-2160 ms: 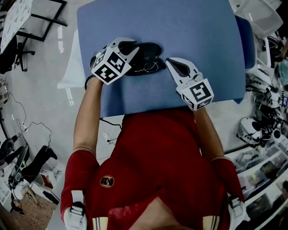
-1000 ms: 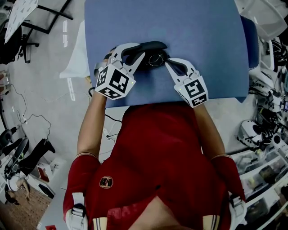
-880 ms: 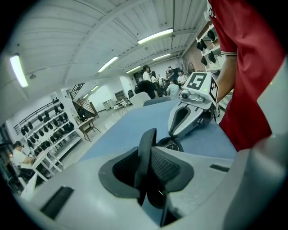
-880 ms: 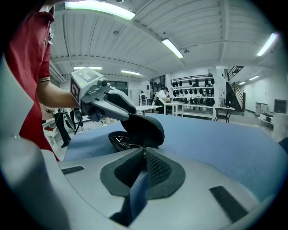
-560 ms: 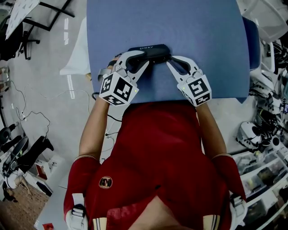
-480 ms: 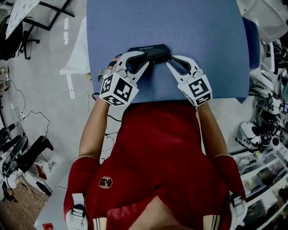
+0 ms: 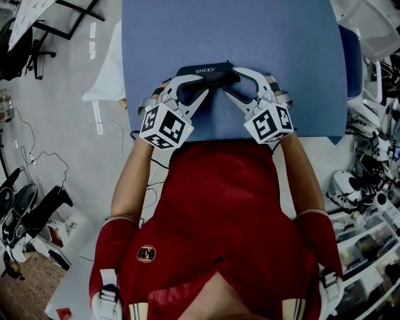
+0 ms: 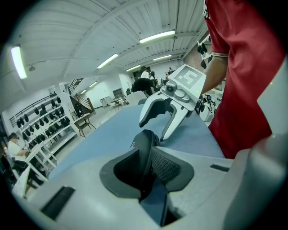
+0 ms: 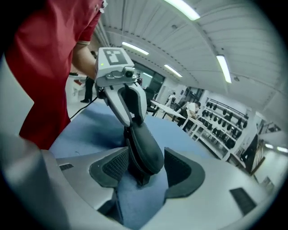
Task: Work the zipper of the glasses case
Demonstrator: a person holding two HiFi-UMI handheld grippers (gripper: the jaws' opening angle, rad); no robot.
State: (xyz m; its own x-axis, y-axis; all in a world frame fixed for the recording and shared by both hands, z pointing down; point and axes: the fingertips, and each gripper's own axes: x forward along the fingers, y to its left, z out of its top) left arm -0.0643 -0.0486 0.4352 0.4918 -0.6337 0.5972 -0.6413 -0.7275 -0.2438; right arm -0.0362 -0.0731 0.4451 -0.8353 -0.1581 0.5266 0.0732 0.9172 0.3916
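Observation:
A black glasses case lies closed on the blue table top, its lid label facing up. My left gripper is shut on the case's left end; in the left gripper view the case rim is pinched between the pads. My right gripper straddles the right end. Its jaws have just been opening and stand wide, with the case between them and a gap beside one pad. Each gripper sees the other across the case: the right gripper and the left gripper.
The table's near edge runs just under both grippers, against the person's red shirt. A white plastic bin sits at the far right corner. Shelves of equipment stand to the right, and cables lie on the floor to the left.
The case, earlier open with glasses inside, now lies closed. The right gripper has rolled and spread its jaws around the case's right end. The left gripper has shifted slightly and kept hold.

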